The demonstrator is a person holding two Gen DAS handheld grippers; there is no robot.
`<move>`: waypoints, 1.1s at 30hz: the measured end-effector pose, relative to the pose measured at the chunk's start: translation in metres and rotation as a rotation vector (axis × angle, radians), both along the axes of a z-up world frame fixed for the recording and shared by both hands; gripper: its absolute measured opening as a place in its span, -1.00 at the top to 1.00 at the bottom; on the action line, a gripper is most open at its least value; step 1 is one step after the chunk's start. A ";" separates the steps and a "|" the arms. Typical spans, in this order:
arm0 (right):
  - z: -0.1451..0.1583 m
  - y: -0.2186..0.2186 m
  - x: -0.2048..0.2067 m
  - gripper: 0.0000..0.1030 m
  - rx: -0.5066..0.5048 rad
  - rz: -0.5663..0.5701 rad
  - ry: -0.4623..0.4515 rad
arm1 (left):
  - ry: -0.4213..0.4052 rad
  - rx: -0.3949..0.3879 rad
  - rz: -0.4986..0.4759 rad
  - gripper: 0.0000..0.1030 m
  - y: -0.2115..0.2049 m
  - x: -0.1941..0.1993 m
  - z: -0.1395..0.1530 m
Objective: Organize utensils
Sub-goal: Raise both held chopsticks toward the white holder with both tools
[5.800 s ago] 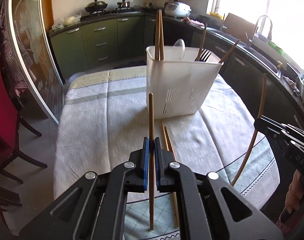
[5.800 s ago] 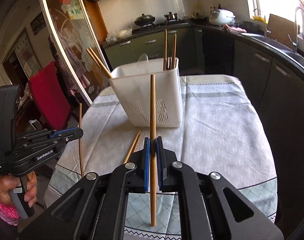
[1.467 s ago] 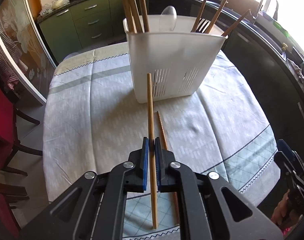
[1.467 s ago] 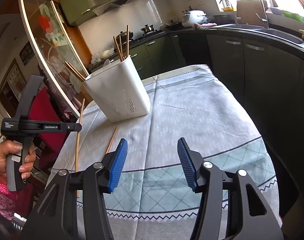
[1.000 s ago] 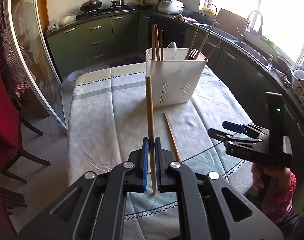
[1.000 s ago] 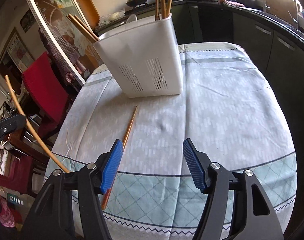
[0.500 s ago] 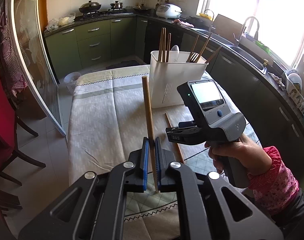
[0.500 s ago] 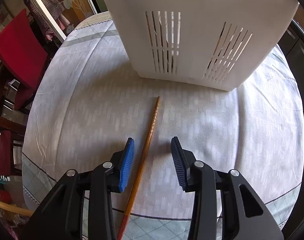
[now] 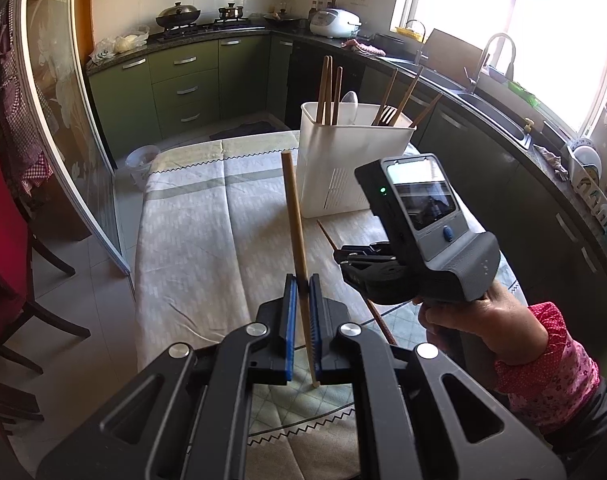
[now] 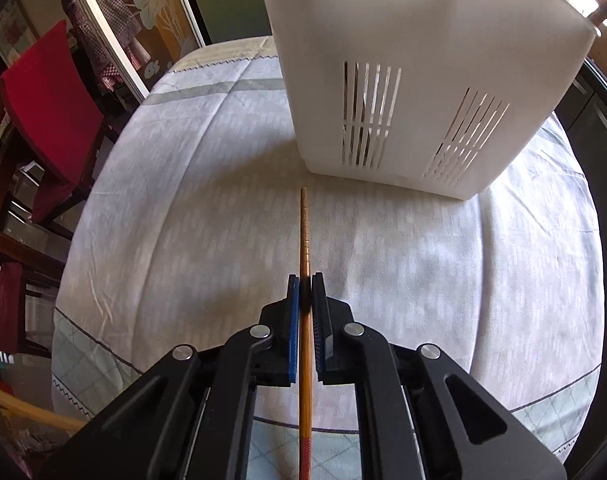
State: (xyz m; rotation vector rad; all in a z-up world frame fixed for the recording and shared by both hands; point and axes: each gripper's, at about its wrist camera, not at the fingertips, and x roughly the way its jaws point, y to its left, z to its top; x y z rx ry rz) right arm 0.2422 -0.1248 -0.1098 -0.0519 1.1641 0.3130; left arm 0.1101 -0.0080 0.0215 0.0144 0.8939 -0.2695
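Down on the tablecloth (image 10: 223, 208) lies a ridged chopstick (image 10: 304, 232), pinched by the right gripper (image 10: 305, 280), its tip just near of the white slotted holder (image 10: 423, 80). Left of it, the left gripper (image 9: 301, 280) clamps a plain wooden chopstick (image 9: 293, 208) nearly upright.

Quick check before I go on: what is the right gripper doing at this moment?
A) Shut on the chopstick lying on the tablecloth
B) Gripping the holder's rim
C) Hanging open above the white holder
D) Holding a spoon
A: in the right wrist view the right gripper has its blue pads pinched on the chopstick lying on the tablecloth, short of the white holder.
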 end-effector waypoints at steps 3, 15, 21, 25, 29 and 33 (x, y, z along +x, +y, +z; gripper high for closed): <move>0.029 -0.010 -0.014 0.86 0.071 0.011 -0.062 | 0.000 0.005 -0.004 0.88 -0.002 -0.001 0.001; 0.114 -0.077 -0.106 0.86 0.200 0.028 -0.329 | 0.013 0.019 0.011 0.88 -0.003 -0.001 -0.005; 0.120 -0.105 -0.136 0.86 0.224 0.014 -0.368 | 0.017 0.026 0.009 0.88 -0.004 -0.003 -0.004; 0.118 -0.114 -0.142 0.86 0.239 0.004 -0.369 | 0.015 0.029 0.000 0.88 -0.009 -0.005 -0.003; 0.117 -0.118 -0.141 0.86 0.248 0.004 -0.370 | 0.008 0.035 -0.011 0.88 -0.015 -0.006 0.000; 0.116 -0.118 -0.140 0.86 0.255 0.007 -0.370 | 0.003 0.038 -0.020 0.88 -0.019 -0.005 0.003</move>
